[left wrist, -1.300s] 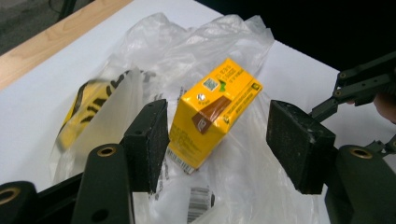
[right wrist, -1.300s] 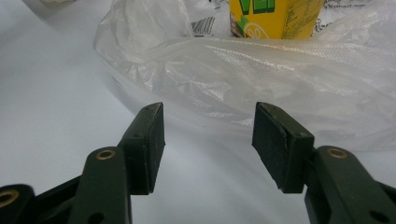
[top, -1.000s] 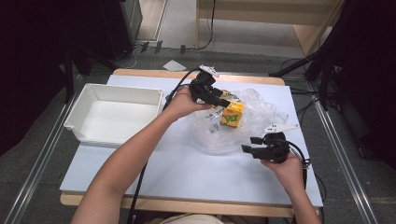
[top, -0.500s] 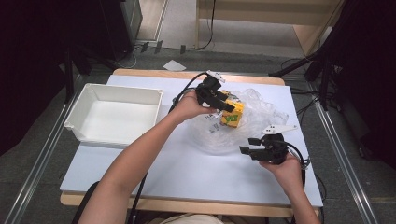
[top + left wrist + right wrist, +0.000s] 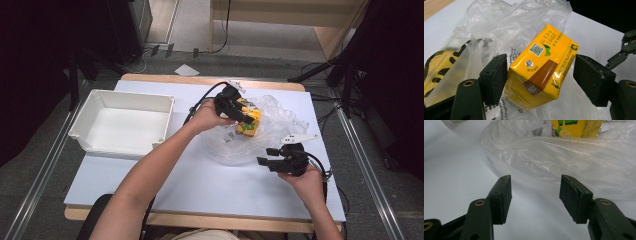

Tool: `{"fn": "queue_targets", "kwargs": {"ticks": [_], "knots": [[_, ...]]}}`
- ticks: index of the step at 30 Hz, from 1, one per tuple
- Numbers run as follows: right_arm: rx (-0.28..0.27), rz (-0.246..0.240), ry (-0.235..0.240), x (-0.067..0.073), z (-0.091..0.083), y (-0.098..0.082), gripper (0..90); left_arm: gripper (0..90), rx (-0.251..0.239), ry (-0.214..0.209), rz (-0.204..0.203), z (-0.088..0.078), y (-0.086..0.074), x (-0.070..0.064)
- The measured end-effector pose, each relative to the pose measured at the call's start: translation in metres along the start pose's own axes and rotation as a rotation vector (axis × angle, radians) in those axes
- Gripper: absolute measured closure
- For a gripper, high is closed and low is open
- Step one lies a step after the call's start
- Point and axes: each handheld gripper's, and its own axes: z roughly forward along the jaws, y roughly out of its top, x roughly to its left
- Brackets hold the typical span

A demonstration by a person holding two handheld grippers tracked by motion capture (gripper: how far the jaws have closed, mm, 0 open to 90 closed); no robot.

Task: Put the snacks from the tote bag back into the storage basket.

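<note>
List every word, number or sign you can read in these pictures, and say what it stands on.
Yellow drink carton: a QR code and a green leaf mark; its printed lines are too small and tilted to read.
Clear plastic bag: a barcode label, its figures too blurred to read.
Nothing else legible.

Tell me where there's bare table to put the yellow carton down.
Bare white table runs along the near edge, between the white bin and the right claw. It is crowded at the clear plastic bag, where the left claw straddles the yellow carton.
</note>
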Motion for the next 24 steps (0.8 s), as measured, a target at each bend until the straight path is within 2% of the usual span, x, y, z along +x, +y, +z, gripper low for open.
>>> {"fn": "queue_targets", "kwargs": {"ticks": [3, 6, 12, 15, 18, 24], "knots": [[0.002, -0.001, 0.000, 0.000, 0.000, 0.000, 44.1, 29.5, 0.017, 0.020, 0.019, 0.002, 0.000, -0.002], [0.003, -0.001, -0.001, 0.000, 0.001, 0.000, 44.1, 29.1, 0.017, 0.021, 0.014, 0.005, 0.000, -0.002], [0.008, 0.006, -0.002, -0.001, 0.002, -0.001, 44.2, 29.1, 0.031, 0.042, 0.035, 0.012, 0.000, -0.004], [0.004, 0.007, -0.002, -0.002, 0.002, -0.001, 44.3, 33.2, 0.033, 0.046, 0.037, 0.012, 0.000, -0.004], [0.006, 0.010, -0.004, -0.003, 0.002, -0.002, 44.4, 39.1, 0.045, 0.074, 0.043, 0.013, 0.001, -0.008], [0.007, 0.014, -0.004, -0.003, 0.002, -0.002, 44.4, 45.9, 0.039, 0.060, 0.051, 0.016, 0.001, -0.010]]}}
